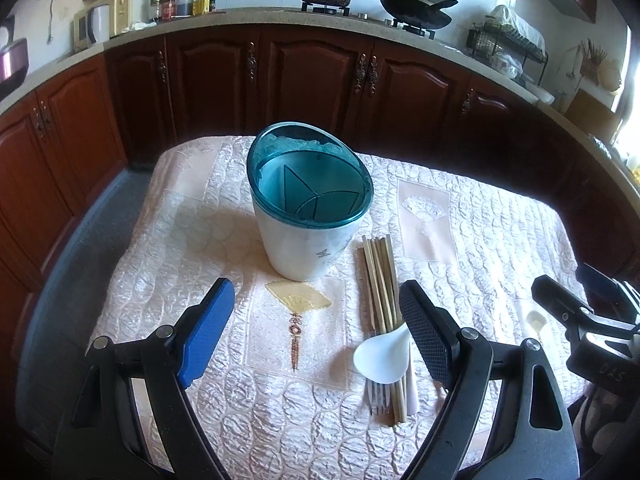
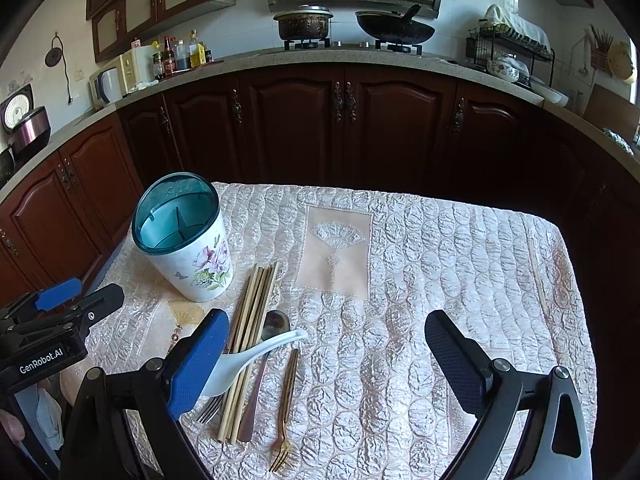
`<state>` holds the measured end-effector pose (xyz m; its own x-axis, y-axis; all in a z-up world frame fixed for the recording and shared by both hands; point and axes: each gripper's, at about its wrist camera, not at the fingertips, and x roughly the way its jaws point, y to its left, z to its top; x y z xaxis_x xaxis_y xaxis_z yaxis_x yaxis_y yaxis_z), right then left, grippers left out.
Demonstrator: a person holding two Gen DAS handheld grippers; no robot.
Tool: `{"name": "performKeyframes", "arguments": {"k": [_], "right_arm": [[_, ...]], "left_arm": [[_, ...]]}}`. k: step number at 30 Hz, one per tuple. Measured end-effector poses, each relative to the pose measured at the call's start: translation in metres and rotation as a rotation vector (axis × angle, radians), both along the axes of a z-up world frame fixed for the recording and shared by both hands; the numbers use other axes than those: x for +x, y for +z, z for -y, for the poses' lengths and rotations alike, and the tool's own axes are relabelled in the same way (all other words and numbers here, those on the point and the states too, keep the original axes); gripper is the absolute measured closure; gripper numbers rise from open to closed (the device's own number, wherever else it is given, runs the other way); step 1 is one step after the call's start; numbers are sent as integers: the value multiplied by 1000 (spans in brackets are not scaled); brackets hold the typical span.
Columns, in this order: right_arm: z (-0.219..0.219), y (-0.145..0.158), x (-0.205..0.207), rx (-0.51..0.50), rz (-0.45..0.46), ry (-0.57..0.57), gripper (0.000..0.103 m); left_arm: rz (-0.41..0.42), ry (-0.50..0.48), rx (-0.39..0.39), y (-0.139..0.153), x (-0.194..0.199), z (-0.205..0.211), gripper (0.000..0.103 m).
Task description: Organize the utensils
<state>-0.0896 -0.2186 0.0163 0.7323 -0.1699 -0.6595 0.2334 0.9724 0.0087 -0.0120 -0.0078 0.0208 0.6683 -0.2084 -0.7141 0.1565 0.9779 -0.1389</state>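
Observation:
A white floral utensil holder [image 1: 304, 216] with a teal divided insert stands upright on the quilted table; it also shows in the right wrist view [image 2: 188, 244]. Beside it lie a bundle of wooden chopsticks [image 1: 380, 280] [image 2: 250, 332], a white ceramic spoon [image 1: 384, 354] [image 2: 248, 360], a metal spoon [image 2: 274, 326], a silver fork [image 1: 378, 398] and a gold fork [image 2: 286, 408]. My left gripper [image 1: 316, 320] is open and empty, hovering just in front of the holder, its right finger above the chopsticks. My right gripper [image 2: 328, 356] is open and empty, to the right of the utensils.
The table carries a pale pink quilted cloth [image 2: 440, 264] with fan embroidery. Dark wooden cabinets [image 2: 344, 128] and a counter with a stove, pot [image 2: 304, 22] and wok [image 2: 394, 26] run behind. A dish rack [image 2: 512, 48] stands at the right.

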Motion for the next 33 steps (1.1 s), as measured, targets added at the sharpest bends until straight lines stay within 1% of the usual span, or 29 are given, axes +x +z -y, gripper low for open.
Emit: {"name": "performKeyframes", "arguments": {"k": [5, 8, 10, 14, 18, 23, 27, 31, 33], "right_arm": [[-1, -1, -1, 8, -4, 9, 5], [-1, -1, 0, 9, -8, 12, 5], [-2, -3, 1, 14, -11, 16, 5], [-1, -8, 2, 25, -23, 27, 5], [7, -18, 3, 58, -46, 26, 5], [16, -25, 2, 73, -59, 5, 5], [19, -24, 1, 70, -50, 0, 5], [20, -25, 2, 73, -54, 3, 5], [19, -26, 3, 73, -62, 4, 5]], "left_arm": [[-15, -21, -9, 1, -1, 1, 18], [-7, -29, 15, 2, -3, 2, 18], [-7, -41, 14, 3, -3, 3, 18], [-20, -64, 16, 2, -3, 5, 18], [-20, -81, 7, 1, -3, 7, 18], [-7, -116, 50, -1, -5, 16, 18], [-20, -133, 66, -4, -4, 21, 18], [-17, -133, 129, -7, -4, 29, 20], [-9, -148, 136, -8, -4, 32, 21]]}}
